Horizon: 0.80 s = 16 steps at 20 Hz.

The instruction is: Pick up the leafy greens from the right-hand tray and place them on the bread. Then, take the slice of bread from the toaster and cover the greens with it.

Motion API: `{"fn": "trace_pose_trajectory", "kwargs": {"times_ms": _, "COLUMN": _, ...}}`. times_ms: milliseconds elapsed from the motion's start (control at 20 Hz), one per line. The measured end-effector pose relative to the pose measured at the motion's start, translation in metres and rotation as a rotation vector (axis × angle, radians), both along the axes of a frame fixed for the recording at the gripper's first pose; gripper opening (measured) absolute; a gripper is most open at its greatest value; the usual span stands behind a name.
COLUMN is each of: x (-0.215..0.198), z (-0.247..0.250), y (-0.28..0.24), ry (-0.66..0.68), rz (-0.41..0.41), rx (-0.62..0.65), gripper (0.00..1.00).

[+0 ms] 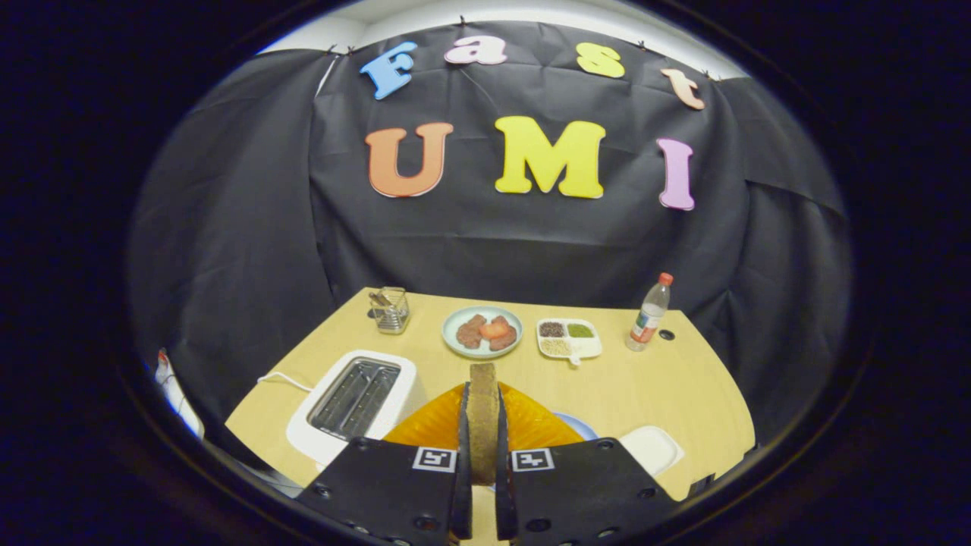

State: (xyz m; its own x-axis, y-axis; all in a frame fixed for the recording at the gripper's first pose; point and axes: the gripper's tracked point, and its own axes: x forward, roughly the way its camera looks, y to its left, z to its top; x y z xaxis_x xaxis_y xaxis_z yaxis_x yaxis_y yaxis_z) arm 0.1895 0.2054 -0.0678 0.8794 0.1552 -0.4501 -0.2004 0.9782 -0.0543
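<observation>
One bread slice (482, 421) stands on edge, pinched between both fingers of the claw (482, 455), long axis pointing ahead. It hangs over the orange plate (432, 426), toaster (355, 400) just left; greens hidden below, lowering likely next

A brown slice of bread (483, 421) is held upright and edge-on between the two fingers of the gripper (483, 462), both of which are pressed against its flat faces. The white toaster (356, 398) is seen on the worktop (667, 387) just to the left of the fingers, its two slots lying open. An orange ribbed plate (432, 425) is partly hidden directly behind the held slice.
</observation>
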Motion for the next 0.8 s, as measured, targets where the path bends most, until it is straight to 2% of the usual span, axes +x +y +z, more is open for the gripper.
{"fn": "trace_pose_trajectory", "kwargs": {"times_ms": 350, "x": 0.022, "z": -0.074, "y": -0.024, "ry": 0.118, "rz": -0.048, "rx": 0.038, "gripper": 0.12}}
{"fn": "trace_pose_trajectory", "kwargs": {"times_ms": 800, "x": 0.037, "z": -0.130, "y": -0.045, "ry": 0.159, "rz": 0.016, "rx": 0.090, "gripper": 0.12}}
